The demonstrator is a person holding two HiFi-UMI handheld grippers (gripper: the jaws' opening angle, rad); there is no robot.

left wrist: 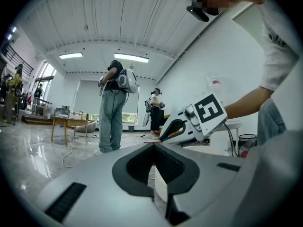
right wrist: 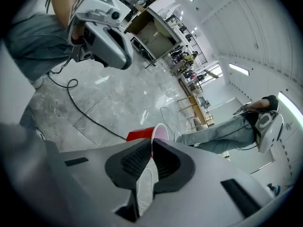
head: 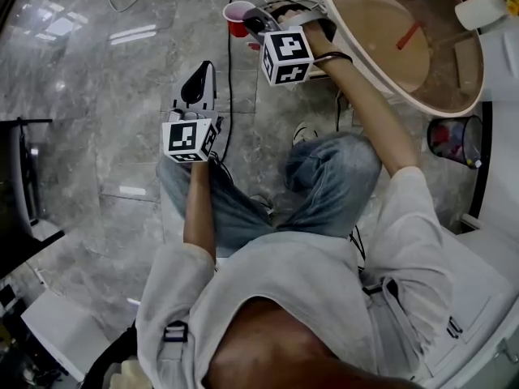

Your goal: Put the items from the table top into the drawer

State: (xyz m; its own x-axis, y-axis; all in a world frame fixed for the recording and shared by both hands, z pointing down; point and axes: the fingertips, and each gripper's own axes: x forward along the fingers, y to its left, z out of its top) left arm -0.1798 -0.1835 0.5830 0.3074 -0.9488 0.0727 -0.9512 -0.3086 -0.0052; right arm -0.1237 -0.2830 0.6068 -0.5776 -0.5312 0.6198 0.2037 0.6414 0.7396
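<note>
- A red plastic cup [right wrist: 140, 134] is being gripped by the right gripper [right wrist: 151, 148]. Its jaws are being kept narrow, pinched on the white-lined rim, with one pad inside the cup and one outside.
- The cup is being carried on its side just beyond the jaw tips. Its open mouth is being turned toward the gripper's right and its red wall toward the left.
- In the head view the cup [head: 237, 14] is being shown at the front of the right gripper [head: 250, 24], over the grey marble floor [head: 97, 71] and apart from any surface.
- The round table [head: 478, 71] is being seen just to the right of that gripper, close beside the hand holding it. A thin red item [head: 411, 35], too small to name, is being seen lying on the tabletop.
- The left gripper [left wrist: 154, 150] is being held with its jaws together, tip against tip, and nothing is being gripped between them.
- That gripper is being held level over the person's left knee, nearer the body than the right gripper and well apart from the cup.
- A black cable [head: 230, 96] is being seen running along the floor between the two grippers.
- A mesh bin [head: 451, 140] with mixed contents is being seen on the floor, well off to the right of both grippers.
- Two standing people [left wrist: 113, 108] are being seen far ahead of the left gripper.
</note>
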